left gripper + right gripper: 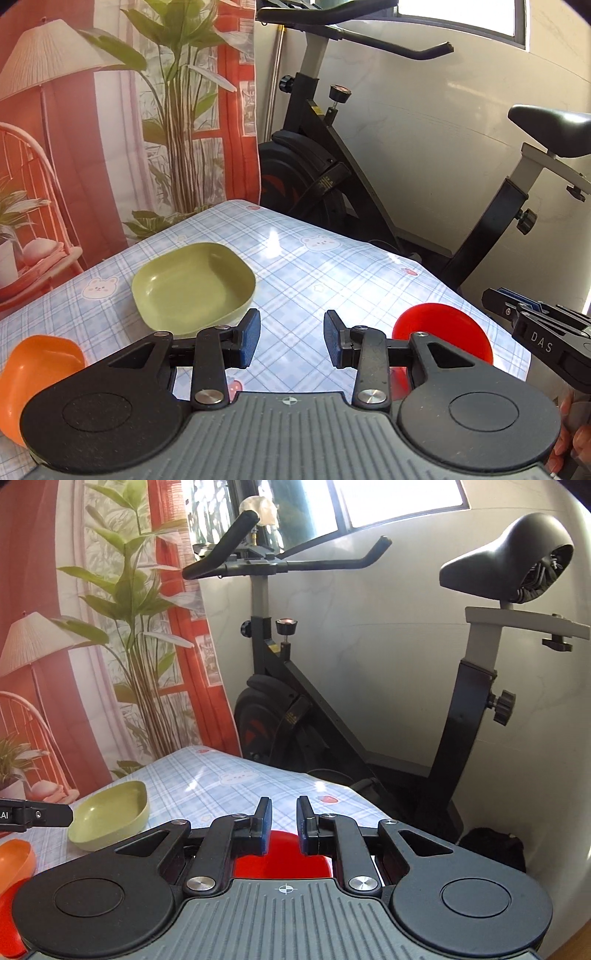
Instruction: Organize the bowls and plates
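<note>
Green dish (194, 286) resting on checked tablecloth (314, 266), ahead and left of left gripper (291, 338); orange bowl (40, 373) low at its left, red bowl (447, 332) at its right; left jaws spread wide, gripping nothing; right gripper (284, 823) parted by a narrow gap, empty, poised over red bowl (280, 860); nothing stacked yet, so probably the approach step; next, lowering onto one rim and pinching, then nesting bowls.

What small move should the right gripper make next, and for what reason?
Probably lower the right gripper a little toward the red bowl. Its jaws stand apart and hold nothing, and the bowl's rim lies just below them on the table. The left gripper is also open and empty.
</note>
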`<state>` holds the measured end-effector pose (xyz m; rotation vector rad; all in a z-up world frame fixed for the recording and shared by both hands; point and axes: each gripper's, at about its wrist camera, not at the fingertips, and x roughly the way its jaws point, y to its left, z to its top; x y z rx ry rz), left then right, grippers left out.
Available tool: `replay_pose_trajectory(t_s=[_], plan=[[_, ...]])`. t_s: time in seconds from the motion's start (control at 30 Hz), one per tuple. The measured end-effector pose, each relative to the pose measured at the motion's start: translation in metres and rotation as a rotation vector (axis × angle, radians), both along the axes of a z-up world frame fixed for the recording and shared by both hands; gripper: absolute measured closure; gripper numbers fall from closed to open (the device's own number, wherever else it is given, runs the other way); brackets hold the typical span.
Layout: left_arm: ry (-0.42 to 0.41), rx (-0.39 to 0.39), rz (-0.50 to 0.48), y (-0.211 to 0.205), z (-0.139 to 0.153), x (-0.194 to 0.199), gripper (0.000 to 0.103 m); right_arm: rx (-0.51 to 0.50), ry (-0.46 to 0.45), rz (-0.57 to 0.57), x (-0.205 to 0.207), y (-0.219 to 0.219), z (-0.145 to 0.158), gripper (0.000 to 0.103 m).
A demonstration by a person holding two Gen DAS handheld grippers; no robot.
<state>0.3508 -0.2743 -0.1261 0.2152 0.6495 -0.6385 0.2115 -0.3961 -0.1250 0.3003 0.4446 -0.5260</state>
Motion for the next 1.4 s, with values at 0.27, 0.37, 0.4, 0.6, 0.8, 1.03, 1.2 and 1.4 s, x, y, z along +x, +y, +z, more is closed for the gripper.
replay_pose_trajectory(t_s=[0.27,0.37,0.4,0.6,0.8,1.03,1.2,1.4], plan=[[0.091,0.002,-0.06,-0.031,-0.034,-0.005,0.063,0.056,0.043,-0.023,-0.01,-0.012,-0.028,0.089],[0.097,-0.009,-0.085,-0.034,-0.04,-0.006,0.061,0.078,0.049,-0.02,-0.009,-0.015,-0.035,0.089],[0.098,-0.007,-0.087,-0.035,-0.042,-0.006,0.059,0.083,0.051,-0.015,-0.009,-0.016,-0.037,0.089],[0.137,0.002,-0.065,-0.036,-0.052,-0.001,0.059,0.108,0.056,-0.005,-0.008,-0.017,-0.044,0.092],[0.146,0.008,-0.069,-0.04,-0.056,-0.003,0.053,0.122,0.054,-0.007,-0.01,-0.018,-0.047,0.095],[0.203,-0.012,-0.076,-0.042,-0.064,-0.004,0.055,0.131,0.053,-0.006,-0.01,-0.02,-0.047,0.096],[0.219,-0.014,-0.098,-0.04,-0.063,-0.01,0.088,0.137,0.045,0.026,-0.008,-0.015,-0.041,0.097],[0.214,-0.054,-0.047,-0.02,-0.049,-0.013,0.089,0.133,0.039,0.057,-0.004,-0.001,-0.028,0.097]])
